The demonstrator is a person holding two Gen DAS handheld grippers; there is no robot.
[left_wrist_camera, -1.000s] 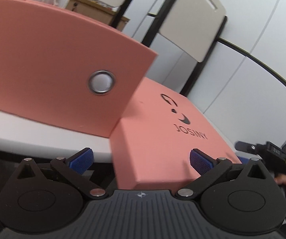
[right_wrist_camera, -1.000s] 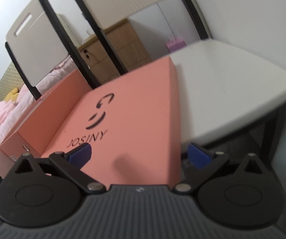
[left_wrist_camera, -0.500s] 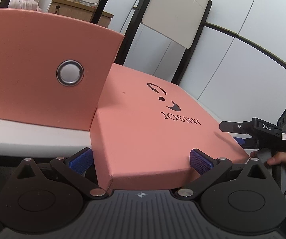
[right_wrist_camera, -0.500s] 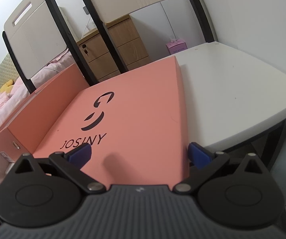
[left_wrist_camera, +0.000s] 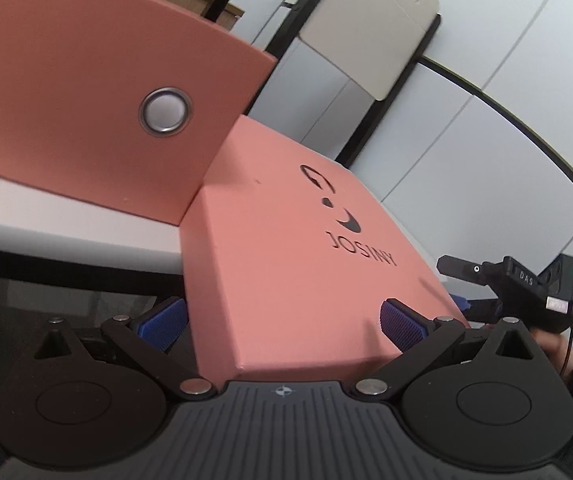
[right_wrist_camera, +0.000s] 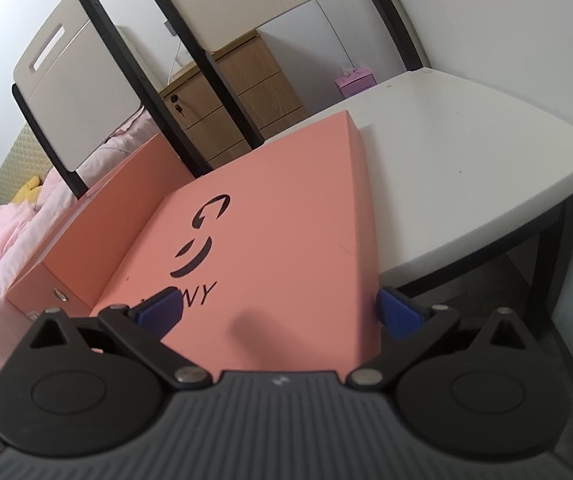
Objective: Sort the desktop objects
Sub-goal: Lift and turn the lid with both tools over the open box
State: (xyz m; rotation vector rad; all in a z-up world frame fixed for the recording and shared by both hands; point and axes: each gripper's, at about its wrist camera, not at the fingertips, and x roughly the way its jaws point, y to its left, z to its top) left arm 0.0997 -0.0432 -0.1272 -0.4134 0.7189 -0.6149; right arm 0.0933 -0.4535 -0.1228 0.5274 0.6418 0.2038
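The left gripper [left_wrist_camera: 282,320] has its two blue pads wide apart, and the near corner of the pink box lid [left_wrist_camera: 286,248] sits between them. The left pad [left_wrist_camera: 162,320] is beside the lid's short side wall, very close to it, but I cannot tell if it touches. The right pad [left_wrist_camera: 402,322] stands over the top face of the lid, near its front edge.

The right gripper [right_wrist_camera: 278,312] is also spread wide, with the other near corner of the same pink box lid [right_wrist_camera: 286,224] between the pads. Its left pad [right_wrist_camera: 160,308] covers part of the printed word "JOSINY" on the top face. Its right pad [right_wrist_camera: 396,314] is just beside the lid's right edge, lower than the top face.

The lid is tilted, and its near end reaches out past the edge of the white table [right_wrist_camera: 466,168]. The far end leans over the table surface. On the left of the lid stands the pink box body [left_wrist_camera: 86,104], with a round metal eyelet [left_wrist_camera: 165,111] in its side wall. The lid touches this box along one side.

Behind the table there are chair backs [right_wrist_camera: 74,100] and a wooden drawer cabinet [right_wrist_camera: 238,92].
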